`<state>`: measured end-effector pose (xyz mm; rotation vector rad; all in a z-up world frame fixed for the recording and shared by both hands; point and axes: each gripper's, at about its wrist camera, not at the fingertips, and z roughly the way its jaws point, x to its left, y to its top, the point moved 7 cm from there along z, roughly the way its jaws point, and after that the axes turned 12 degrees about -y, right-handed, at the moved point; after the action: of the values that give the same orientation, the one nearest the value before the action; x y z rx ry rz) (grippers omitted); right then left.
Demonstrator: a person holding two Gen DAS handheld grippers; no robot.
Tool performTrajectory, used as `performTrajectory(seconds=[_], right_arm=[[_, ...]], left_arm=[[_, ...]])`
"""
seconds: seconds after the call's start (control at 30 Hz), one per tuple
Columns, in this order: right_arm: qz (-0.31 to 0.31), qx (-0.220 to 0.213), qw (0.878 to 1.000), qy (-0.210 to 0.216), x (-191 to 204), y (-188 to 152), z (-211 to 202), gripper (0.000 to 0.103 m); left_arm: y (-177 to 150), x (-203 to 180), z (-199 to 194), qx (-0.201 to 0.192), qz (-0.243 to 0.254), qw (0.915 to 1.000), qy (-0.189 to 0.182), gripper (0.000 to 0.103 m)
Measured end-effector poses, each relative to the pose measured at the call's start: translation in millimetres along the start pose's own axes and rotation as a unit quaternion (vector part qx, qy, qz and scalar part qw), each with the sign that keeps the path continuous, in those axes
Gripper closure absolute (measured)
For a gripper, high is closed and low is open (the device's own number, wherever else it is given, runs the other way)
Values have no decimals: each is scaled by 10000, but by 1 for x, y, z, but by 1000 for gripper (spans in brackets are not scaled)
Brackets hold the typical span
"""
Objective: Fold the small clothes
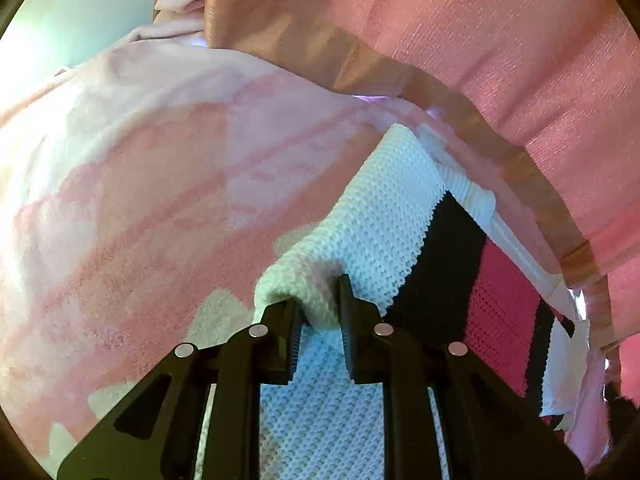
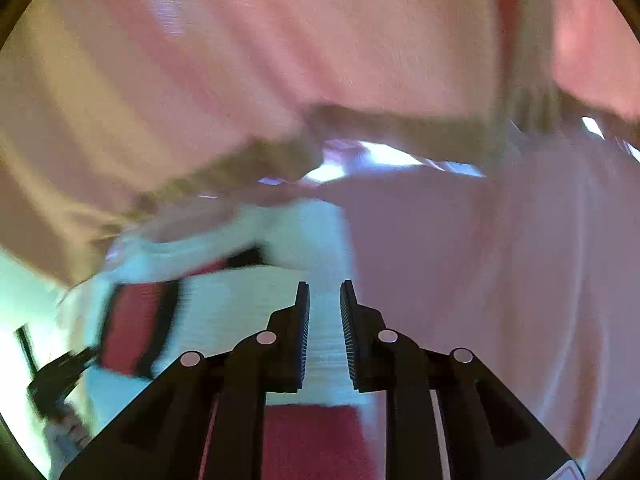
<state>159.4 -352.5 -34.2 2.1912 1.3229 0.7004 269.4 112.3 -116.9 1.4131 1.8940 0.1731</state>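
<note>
A small knit garment (image 1: 384,208), white with black and red stripes, lies on a pink blanket. My left gripper (image 1: 320,304) is shut on a rolled white edge of it, with the fold bunched between the pads. The right wrist view is blurred by motion. There the same garment (image 2: 240,300) shows white with a red, black-edged band. My right gripper (image 2: 325,292) hovers over its white part with a narrow gap between the fingers and nothing pinched. A black gripper part (image 2: 64,372) shows at the garment's lower left edge.
A fluffy pink and white blanket (image 1: 140,200) covers the surface under the garment. A pink curtain (image 1: 480,40) with a tan hem band (image 1: 400,76) hangs close behind it. In the right wrist view a pale pink cloth (image 2: 480,260) fills the right side.
</note>
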Motion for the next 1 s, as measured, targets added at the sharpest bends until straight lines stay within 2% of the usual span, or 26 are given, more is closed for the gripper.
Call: performTrajectory(seconds=[0.07,0.13,0.23,0.3,0.37,0.47,0.57,0.6,0.63,0.67,0.7,0.77,1.0], right_arm=[[-432,-76,9984,370,45,3,-17,81],[-891,40,9931,762,109,0,-16,69],[-1640,262,9798,1118,203,-9,2,68],[-2006,428,9711,1218,263,-16,25,68],[-2213,659,9644,1291,304,-24,47,66],[-2494,713,9593,1122,351,-33,76,63],[-2622,714,9577,947,375,-37,102,63],[-2661,729,9570,894,380,-39,108,66],[-2723,828,9549,848,386,-42,119,72],[-2779,921,9526,829,391,-46,128,91],[-2840,971,9505,798,395,-49,138,95],[-2896,765,9512,747,402,-46,143,97],[-3048,544,9493,550,416,-38,157,99]], left_arm=[[-1,0,1,22,-16,10000,-15,85],[-1,1,1,52,-31,10000,-68,85],[-1,5,0,101,-133,9997,-198,85],[-1,7,0,140,-160,9994,-256,85],[-1,8,0,177,-154,9993,-278,85],[-1,7,1,213,-117,9994,-257,85],[-2,6,1,242,-68,9995,-198,85],[-2,6,1,249,-79,9995,-191,85],[-2,6,1,262,-96,9994,-185,85],[-1,6,2,275,-103,9994,-178,85],[0,6,2,291,-100,9994,-171,85],[1,4,5,323,-89,9993,-162,85],[2,1,8,352,81,9993,-83,85]])
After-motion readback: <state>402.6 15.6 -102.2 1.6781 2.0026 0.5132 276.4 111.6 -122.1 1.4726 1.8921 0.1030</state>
